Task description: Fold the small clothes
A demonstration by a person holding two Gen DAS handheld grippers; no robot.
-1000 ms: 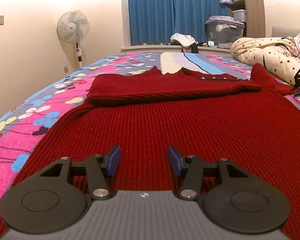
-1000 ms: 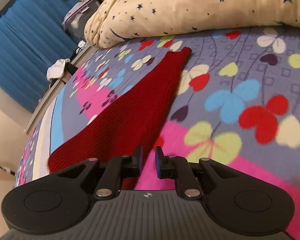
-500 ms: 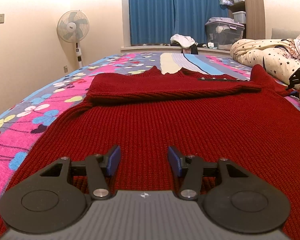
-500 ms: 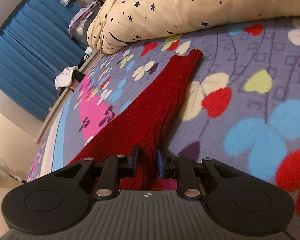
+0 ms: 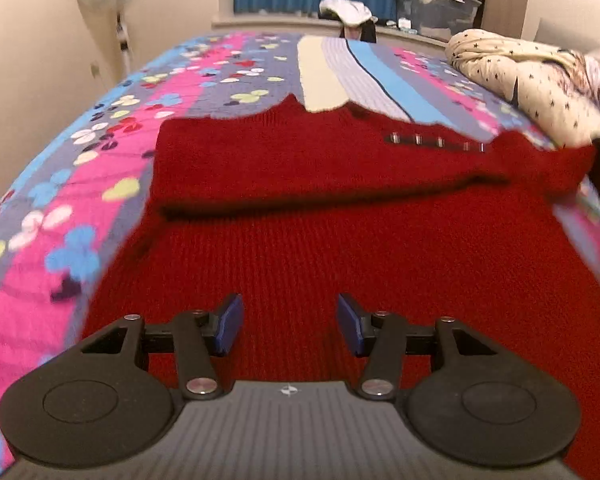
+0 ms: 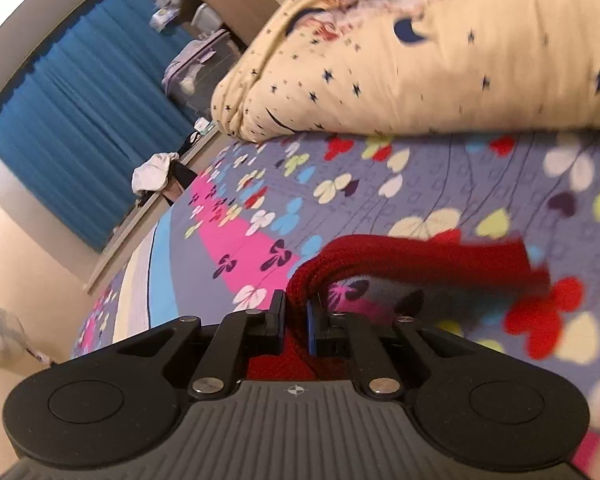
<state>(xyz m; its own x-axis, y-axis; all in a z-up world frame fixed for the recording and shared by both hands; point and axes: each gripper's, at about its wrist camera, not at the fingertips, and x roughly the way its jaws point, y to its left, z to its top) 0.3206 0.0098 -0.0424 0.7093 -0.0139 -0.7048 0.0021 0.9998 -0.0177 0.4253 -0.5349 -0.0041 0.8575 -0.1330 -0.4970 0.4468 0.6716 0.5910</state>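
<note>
My right gripper (image 6: 296, 322) has closed on the red sweater's sleeve (image 6: 400, 256) and lifted it clear of the floral bedspread (image 6: 440, 184); a second ago it lay flat. The fold-in can start. My left gripper (image 5: 290, 330) hovers half open, empty, over the sweater (image 5: 340, 248). Only the left view shows its far side already folded.
</note>
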